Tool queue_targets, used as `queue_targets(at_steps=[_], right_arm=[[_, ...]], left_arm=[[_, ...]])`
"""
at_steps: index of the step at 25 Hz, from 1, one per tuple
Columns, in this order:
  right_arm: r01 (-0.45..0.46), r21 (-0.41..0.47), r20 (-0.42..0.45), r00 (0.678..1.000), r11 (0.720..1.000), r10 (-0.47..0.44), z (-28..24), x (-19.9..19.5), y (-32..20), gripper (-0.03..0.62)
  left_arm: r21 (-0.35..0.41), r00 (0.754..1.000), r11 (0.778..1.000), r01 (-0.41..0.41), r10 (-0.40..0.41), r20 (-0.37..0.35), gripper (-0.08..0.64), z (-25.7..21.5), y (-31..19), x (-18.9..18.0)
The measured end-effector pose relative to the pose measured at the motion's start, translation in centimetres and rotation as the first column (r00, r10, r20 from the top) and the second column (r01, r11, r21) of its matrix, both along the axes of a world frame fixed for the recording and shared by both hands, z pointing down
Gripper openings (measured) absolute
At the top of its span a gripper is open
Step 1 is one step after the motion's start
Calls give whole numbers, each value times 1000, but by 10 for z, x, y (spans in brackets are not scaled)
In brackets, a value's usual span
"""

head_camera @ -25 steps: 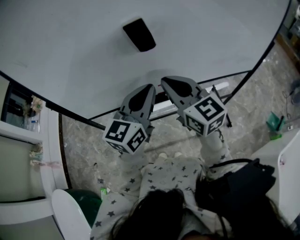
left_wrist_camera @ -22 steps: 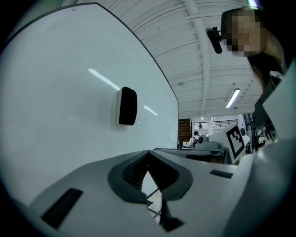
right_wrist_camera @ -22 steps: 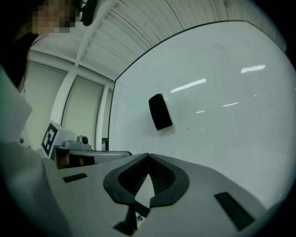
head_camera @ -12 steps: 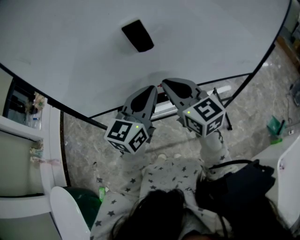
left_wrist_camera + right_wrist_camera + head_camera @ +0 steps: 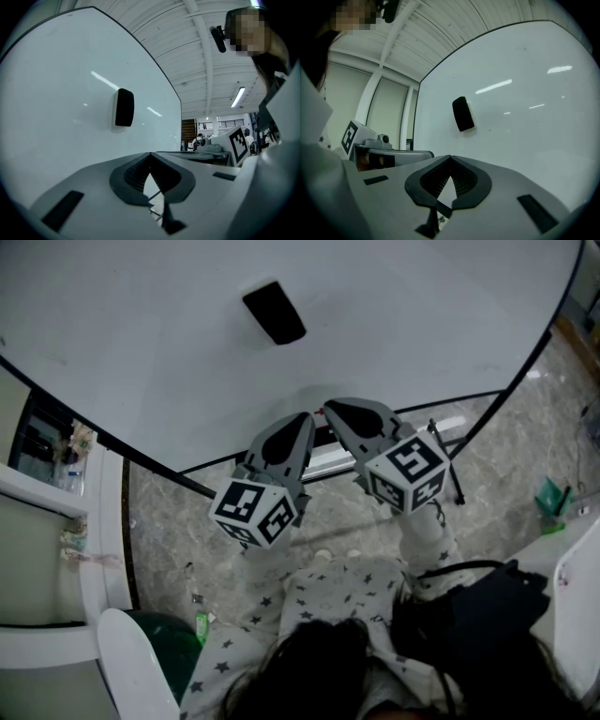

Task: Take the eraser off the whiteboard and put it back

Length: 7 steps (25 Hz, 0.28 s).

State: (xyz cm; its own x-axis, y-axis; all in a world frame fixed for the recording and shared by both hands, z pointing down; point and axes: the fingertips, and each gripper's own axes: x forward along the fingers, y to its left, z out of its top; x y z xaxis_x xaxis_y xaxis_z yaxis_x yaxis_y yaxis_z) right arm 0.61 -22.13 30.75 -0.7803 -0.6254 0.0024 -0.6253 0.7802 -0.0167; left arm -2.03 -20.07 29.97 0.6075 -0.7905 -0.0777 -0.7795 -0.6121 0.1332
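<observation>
Two grippers are held level before the whiteboard (image 5: 141, 343), side by side and below the eraser (image 5: 274, 312).

- Left gripper (image 5: 305, 416): the jaws are drawn together at the tips, with nothing between them.
- Right gripper (image 5: 328, 408): it is likewise closed and empty.
- Eraser: it is stuck on the whiteboard face, above both grippers and well apart from their tips. It is untouched, so removal is judged not yet begun.

Risks noted:
- With the jaws closed, no grip can be made. If the eraser is approached like this, it could be pushed along the whiteboard or knocked off.
- The eraser sits slightly tilted. If only a corner is caught, it may be twisted out of the pads and dropped.
- The whiteboard surface could be scraped if the tips are driven in too far.
- On the return, the eraser may fall if it is released before its back lies flat against the whiteboard.

Appearance of the eraser: a black block with rounded corners is seen, longer than it is wide and standing proud of the whiteboard. A paler layer shows along the edge that meets the whiteboard, and a soft shadow is cast beside it.
</observation>
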Motion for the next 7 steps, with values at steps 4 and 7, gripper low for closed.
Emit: queue_targets(at_steps=[4,7], right_arm=[[6,1,1,1000,1000,-6,1,0,2,8],[11,1,1,1000,1000,-11,2,0,4,8]], left_arm=[[-2,1000,1000,5,-5,0,0,1,2,0],[-4,1000,1000,8,-8,-1,0,2,4,0]])
